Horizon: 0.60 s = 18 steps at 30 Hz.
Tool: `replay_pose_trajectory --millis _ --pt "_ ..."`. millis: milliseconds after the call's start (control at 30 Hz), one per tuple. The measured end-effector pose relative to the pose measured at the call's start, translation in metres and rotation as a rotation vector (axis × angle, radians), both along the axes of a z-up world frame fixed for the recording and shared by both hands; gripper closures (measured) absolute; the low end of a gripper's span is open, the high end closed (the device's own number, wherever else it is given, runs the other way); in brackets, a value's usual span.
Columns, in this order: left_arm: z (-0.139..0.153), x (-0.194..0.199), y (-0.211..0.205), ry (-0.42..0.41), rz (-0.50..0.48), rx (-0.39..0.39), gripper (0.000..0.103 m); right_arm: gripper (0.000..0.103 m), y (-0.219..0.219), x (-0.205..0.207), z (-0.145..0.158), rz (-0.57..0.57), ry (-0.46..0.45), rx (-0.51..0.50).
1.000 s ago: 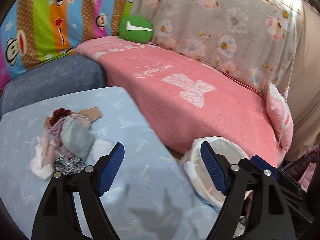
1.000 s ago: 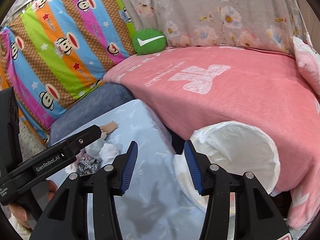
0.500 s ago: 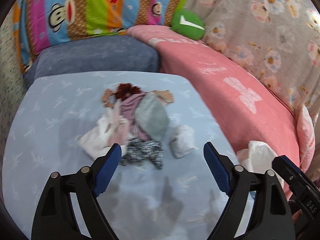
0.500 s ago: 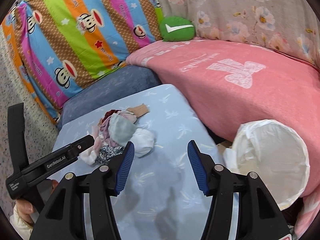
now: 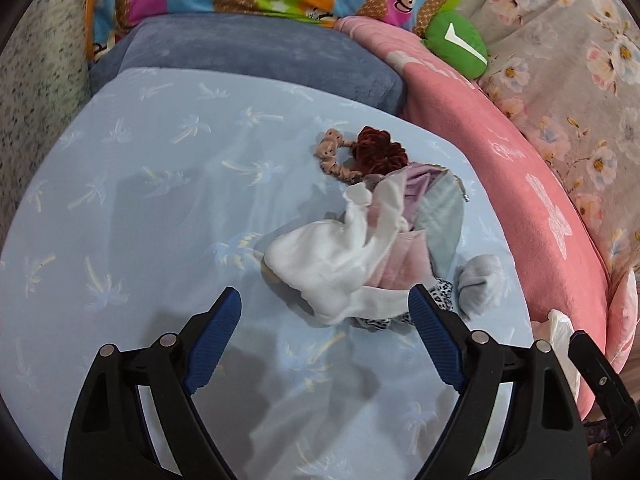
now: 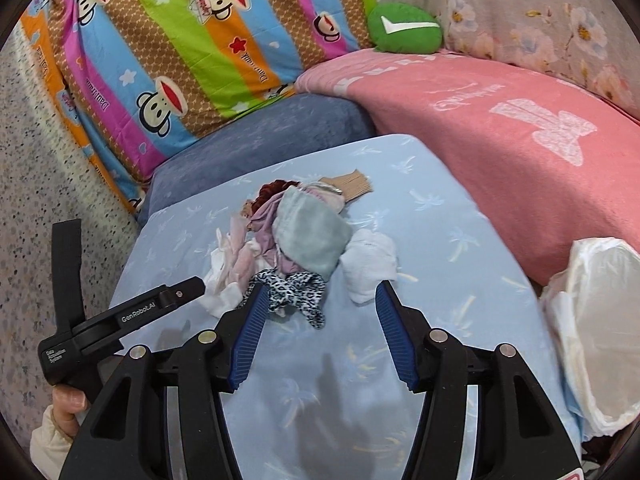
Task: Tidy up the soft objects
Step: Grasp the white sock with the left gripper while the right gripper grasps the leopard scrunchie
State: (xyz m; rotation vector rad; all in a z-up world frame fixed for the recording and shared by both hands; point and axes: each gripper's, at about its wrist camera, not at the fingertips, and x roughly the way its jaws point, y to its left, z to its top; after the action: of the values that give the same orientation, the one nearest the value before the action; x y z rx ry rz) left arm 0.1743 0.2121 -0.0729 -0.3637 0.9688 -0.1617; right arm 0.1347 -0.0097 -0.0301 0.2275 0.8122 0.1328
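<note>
Blue-padded fingers of the left gripper point(image 5: 325, 330) and right gripper point(image 6: 319, 318) gape wide, both empty, above the sock pile point(image 6: 296, 236) on the table point(image 6: 436, 248).

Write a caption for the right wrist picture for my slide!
Open right gripper hovers over a leopard-print scrunchie at the edge of a small clothes pile on the blue palm-print sheet.

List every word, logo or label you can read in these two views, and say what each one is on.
"GenRobot.AI": white print on the left gripper's black arm, in the right wrist view.
Small white print on that gripper's handle end: too small to read.
"Paul Frank": on the striped monkey quilt; the other script on it is unclear.
White check-shaped mark, no letters: on the green cushion.
White lettering on the pink blanket: too faint to read.
</note>
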Motion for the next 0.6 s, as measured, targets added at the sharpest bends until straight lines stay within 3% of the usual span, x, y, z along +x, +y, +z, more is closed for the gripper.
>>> replay_pose_trajectory --millis 233,467,600 --pt "-0.017 0.016 0.006 0.049 -0.040 -0.063 0.040 0.048 0.024 0.026 -0.022 0.033 0.036 0.007" --pt "-0.024 0.023 0.003 0.068 -0.099 -0.082 0.071 0.048 0.040 0.045 -0.040 0.063 0.060 -0.001" --pt "-0.024 0.021 0.007 0.061 -0.115 -0.080 0.089 0.056 0.047 0.055 -0.052 0.079 0.087 0.005"
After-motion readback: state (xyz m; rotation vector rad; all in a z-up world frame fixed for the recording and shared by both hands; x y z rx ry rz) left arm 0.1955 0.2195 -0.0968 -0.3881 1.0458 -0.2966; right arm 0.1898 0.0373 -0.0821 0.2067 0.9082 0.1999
